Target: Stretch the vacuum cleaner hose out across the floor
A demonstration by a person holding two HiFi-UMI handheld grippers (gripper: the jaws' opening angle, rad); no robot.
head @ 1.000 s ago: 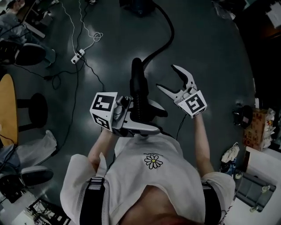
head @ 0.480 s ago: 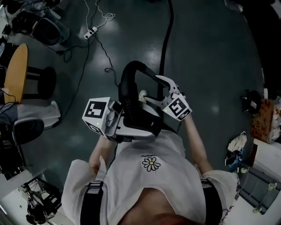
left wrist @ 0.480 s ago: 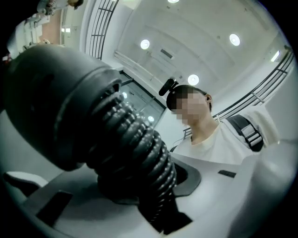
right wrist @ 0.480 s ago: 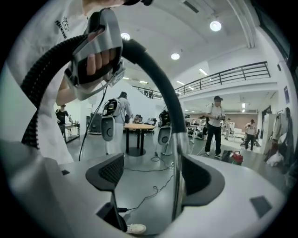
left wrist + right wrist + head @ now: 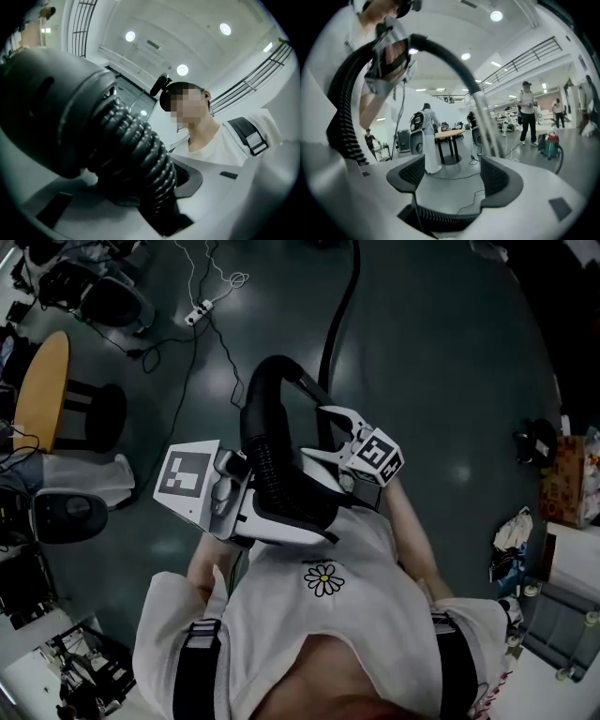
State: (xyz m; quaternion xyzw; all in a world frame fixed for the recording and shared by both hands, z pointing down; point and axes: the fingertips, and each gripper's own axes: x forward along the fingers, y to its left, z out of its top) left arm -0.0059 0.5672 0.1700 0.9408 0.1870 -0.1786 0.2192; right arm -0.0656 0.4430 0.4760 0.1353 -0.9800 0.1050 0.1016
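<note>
We find the black ribbed vacuum hose (image 5: 258, 446) clamped between the jaws of the left gripper (image 5: 281, 510), in front of the chest. The right gripper (image 5: 314, 435) sits just right of it, jaws apart. On the floor, a round wooden table (image 5: 42, 390) stands far left and a white power strip (image 5: 197, 312) lies ahead of it.

In the head view the hose (image 5: 265, 451) runs off the top edge, so its far end cannot be seen. Its near end goes out of sight under the white body of the left gripper (image 5: 319, 514). In the left gripper view the hose sits so close that it is a big dark blur, and it hides all but one of the fingers (image 5: 194, 176). The person (image 5: 323, 615) is cut off by the bottom edge of the head view. In the right gripper view a little machine (image 5: 551, 144) far off on the floor is too small to tell, and so are the people (image 5: 528, 117) near it.
</note>
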